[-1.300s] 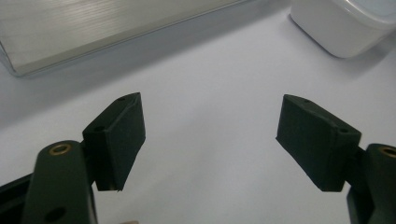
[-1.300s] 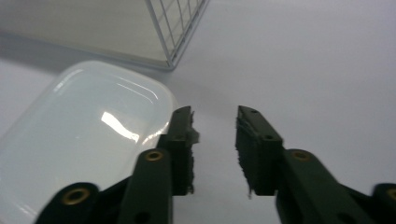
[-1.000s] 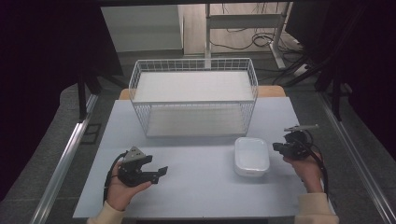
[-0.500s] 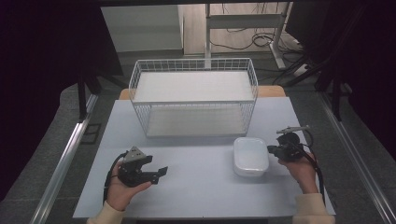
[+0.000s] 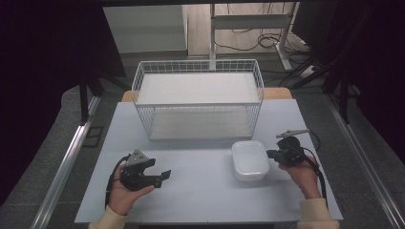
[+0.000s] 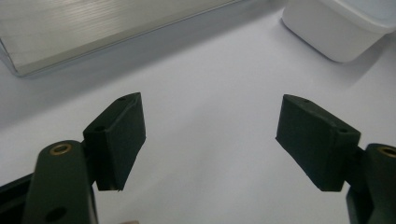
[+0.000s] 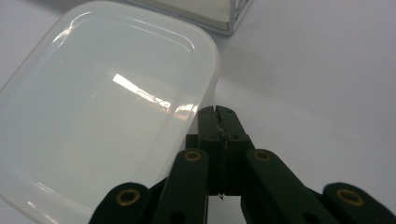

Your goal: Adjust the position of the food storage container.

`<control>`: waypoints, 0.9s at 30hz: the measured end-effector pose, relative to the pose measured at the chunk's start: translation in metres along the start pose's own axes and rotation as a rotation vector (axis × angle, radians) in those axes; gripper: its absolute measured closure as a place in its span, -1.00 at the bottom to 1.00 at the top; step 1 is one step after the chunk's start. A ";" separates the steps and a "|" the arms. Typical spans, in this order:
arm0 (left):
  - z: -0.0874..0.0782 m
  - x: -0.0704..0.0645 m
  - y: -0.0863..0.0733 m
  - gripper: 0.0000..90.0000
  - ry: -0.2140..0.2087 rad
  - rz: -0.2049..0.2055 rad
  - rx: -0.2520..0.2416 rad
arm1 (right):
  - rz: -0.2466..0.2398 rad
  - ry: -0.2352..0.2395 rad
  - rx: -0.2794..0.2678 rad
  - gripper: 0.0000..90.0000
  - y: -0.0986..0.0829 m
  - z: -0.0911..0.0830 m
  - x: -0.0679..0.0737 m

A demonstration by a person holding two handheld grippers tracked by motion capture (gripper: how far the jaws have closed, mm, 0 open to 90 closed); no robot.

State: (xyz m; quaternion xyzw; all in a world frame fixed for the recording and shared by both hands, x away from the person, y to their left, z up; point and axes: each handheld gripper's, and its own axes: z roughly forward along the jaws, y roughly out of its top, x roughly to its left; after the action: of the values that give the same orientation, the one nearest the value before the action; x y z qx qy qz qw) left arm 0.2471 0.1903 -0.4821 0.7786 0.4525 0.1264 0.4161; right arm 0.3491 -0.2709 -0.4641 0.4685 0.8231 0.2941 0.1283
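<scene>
A white lidded plastic box [image 5: 250,160] lies on the pale table, right of centre, in front of the wire basket [image 5: 198,67]. My right gripper [image 5: 271,153] sits just beside the box's right edge, jaws pressed together with nothing between them; in the right gripper view its tips [image 7: 217,112] reach the rim of the box lid [image 7: 102,107]. My left gripper [image 5: 164,175] rests in a hand at the front left, pointing right, well apart from the box. Its jaws stand wide apart over bare table [image 6: 210,121], with the box [image 6: 341,28] at the far upper right.
The white wire basket [image 5: 143,102] with a flat white insert stands at the back middle of the table [image 5: 200,200]. Dark floor, metal rails [image 5: 62,167] and cables surround the table. A corner of the basket base [image 7: 219,14] lies beyond the box.
My right gripper has moved left and slightly down towards the box's right edge. The left gripper and the box have stayed put.
</scene>
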 end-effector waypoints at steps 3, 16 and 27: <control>0.000 -0.001 0.000 -0.48 0.000 -0.001 0.003 | -0.008 0.007 0.002 0.98 0.001 0.001 0.003; 0.000 0.001 0.000 -0.48 0.002 -0.004 0.001 | -0.045 0.047 0.017 0.98 0.003 0.007 0.020; -0.002 0.004 0.000 -0.48 0.008 -0.008 -0.003 | -0.095 0.085 0.034 0.98 0.005 0.015 0.041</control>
State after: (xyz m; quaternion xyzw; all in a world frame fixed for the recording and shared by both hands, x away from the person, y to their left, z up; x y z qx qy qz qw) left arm 0.2479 0.1943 -0.4817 0.7755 0.4571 0.1285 0.4162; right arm 0.3380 -0.2288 -0.4708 0.4183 0.8540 0.2932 0.0989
